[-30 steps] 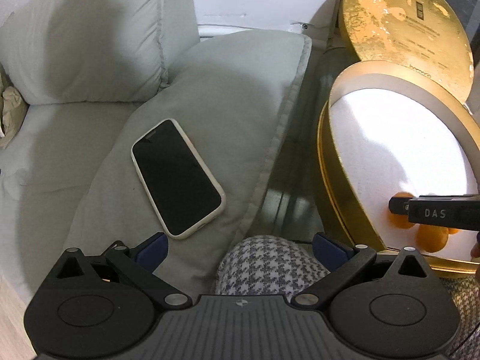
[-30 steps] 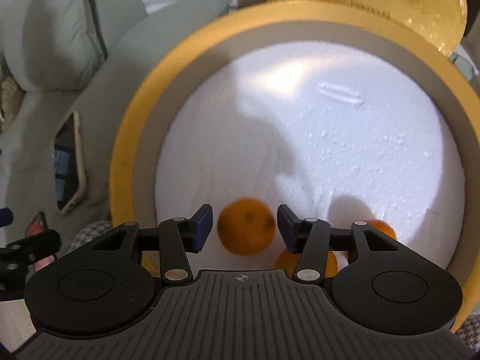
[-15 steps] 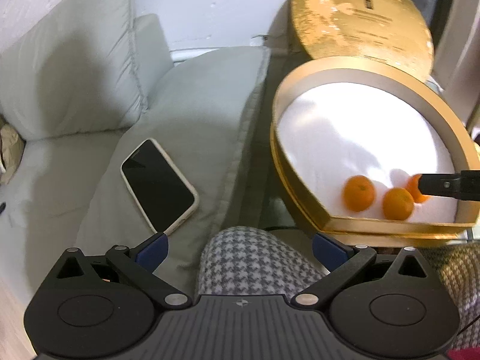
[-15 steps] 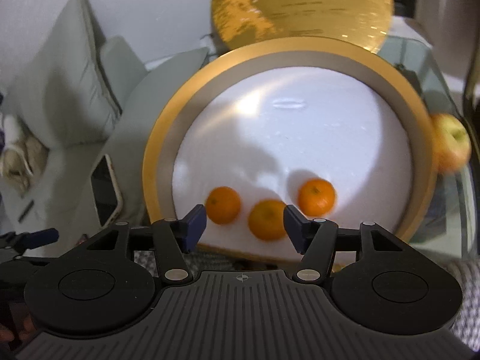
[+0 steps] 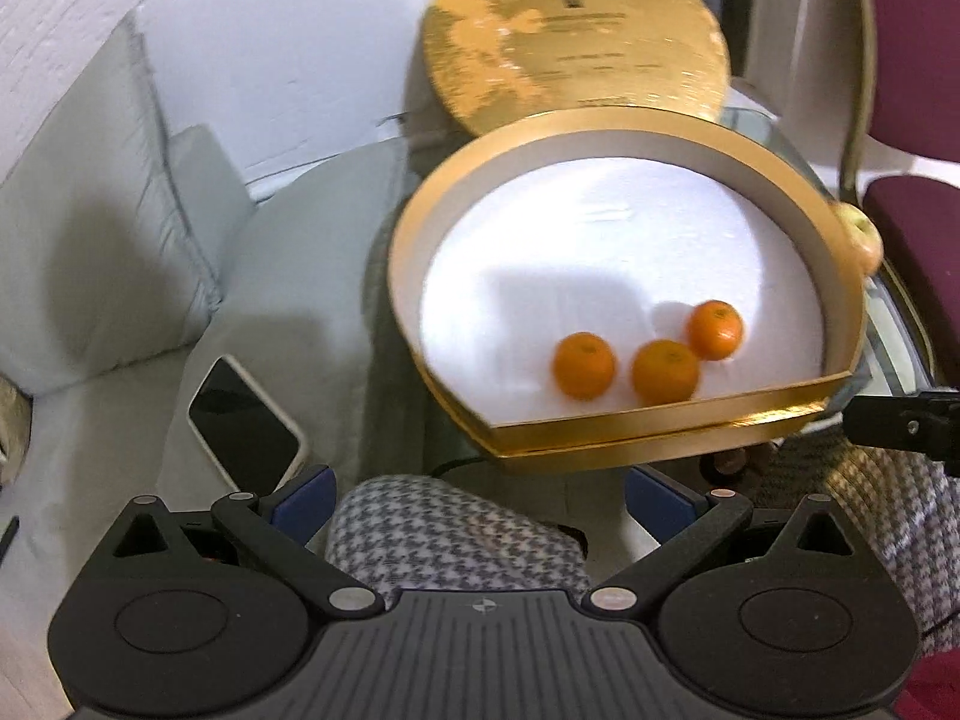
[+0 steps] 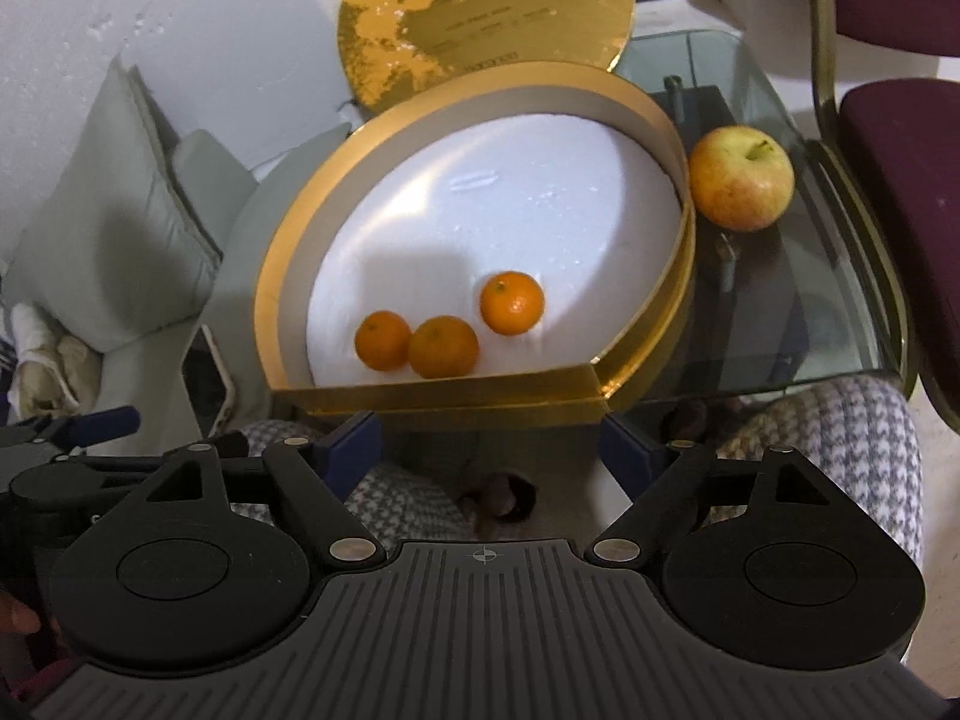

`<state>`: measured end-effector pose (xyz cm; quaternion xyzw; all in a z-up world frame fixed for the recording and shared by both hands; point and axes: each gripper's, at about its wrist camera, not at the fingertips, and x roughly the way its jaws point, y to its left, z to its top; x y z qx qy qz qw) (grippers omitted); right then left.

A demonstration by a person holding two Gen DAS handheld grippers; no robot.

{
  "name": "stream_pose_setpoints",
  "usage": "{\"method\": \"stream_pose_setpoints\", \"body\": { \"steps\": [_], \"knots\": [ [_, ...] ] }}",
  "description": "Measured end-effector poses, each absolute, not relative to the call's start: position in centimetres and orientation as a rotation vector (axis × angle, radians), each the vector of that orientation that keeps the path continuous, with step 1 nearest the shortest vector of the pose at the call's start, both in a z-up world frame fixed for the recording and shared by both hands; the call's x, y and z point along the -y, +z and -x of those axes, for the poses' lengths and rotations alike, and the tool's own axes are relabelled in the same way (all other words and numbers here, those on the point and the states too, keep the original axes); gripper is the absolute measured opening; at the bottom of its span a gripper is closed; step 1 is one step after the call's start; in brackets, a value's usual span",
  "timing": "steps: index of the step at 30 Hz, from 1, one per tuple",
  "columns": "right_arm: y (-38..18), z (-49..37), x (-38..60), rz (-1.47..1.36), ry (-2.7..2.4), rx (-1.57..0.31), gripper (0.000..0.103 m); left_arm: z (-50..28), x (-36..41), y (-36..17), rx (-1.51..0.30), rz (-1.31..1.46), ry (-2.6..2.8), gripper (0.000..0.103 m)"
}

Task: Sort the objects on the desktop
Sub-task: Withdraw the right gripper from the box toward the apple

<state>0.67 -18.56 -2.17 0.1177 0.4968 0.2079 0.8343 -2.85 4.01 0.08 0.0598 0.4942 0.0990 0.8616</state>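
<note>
A round gold box (image 6: 288, 264) (image 5: 624, 426) with a white inside holds three small oranges (image 6: 443, 345) (image 5: 665, 372) near its flat front wall. An apple (image 6: 741, 177) rests on the glass table just right of the box; the left wrist view shows only its edge (image 5: 864, 237). My right gripper (image 6: 489, 447) is open and empty, hanging in front of the box above a lap in houndstooth cloth. My left gripper (image 5: 477, 498) is open and empty too, below and left of the box.
The gold lid (image 6: 480, 18) leans upright behind the box. A phone (image 5: 243, 423) lies face up on a grey cushion (image 5: 288, 276) to the left. A dark red chair (image 6: 900, 132) stands to the right. The glass table's corner (image 6: 840, 324) is bare.
Both grippers have drawn back and up from the box. My right gripper, which straddled an orange inside the box, is now outside its front wall and wider open. The apple has come into view.
</note>
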Motion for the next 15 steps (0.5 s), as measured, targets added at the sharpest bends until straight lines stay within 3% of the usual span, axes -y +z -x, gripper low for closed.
{"method": "stream_pose_setpoints", "body": {
  "steps": [15],
  "knots": [
    [-3.2, -1.2, 19.0, -0.307, 0.445, -1.056, 0.085, 2.9, -3.9, -0.1, -1.063, -0.163, 0.246, 0.102]
  ]
}}
